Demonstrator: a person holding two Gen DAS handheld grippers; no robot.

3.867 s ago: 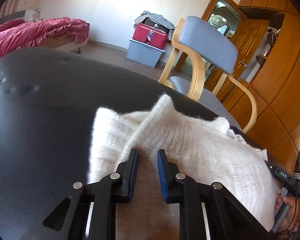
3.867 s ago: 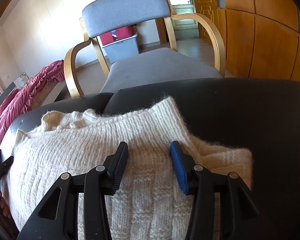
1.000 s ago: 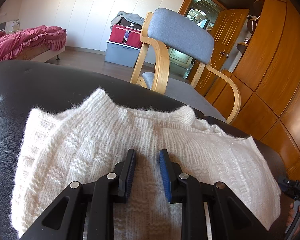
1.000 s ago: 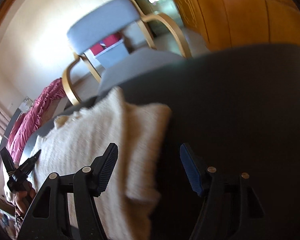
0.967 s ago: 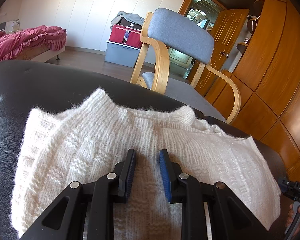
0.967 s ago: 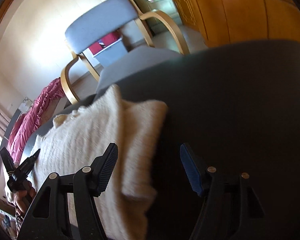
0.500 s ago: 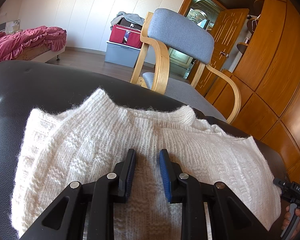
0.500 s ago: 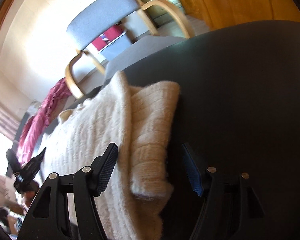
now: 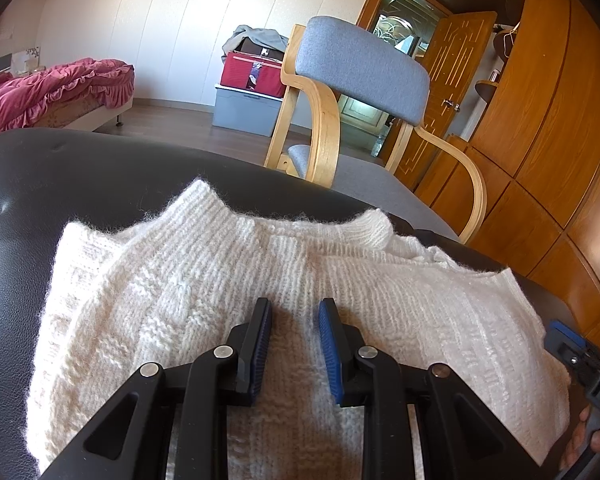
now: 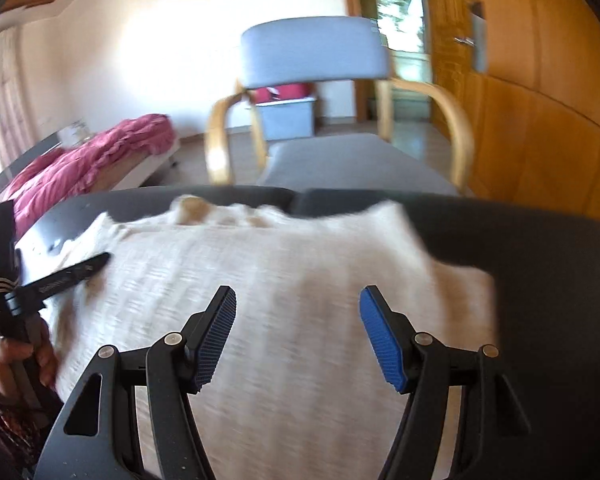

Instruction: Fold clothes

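Black surface (image 9: 80,176) carries white knit sweater (image 9: 204,280), partly folded, spread across middle. Grey chair (image 9: 364,64) just behind surface. Left claw (image 9: 294,320) over sweater centre, jaws slightly apart, nothing pinched. Right claw (image 10: 298,312) released, jaws wide, above sweater; right view motion-blurred, contact unclear.

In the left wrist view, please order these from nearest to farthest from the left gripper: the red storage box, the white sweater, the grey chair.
From the left gripper:
1. White sweater, directly under and ahead of the fingers, on the black surface.
2. Grey chair, behind the surface, ahead and right.
3. Red storage box, by the far wall, atop a grey bin.
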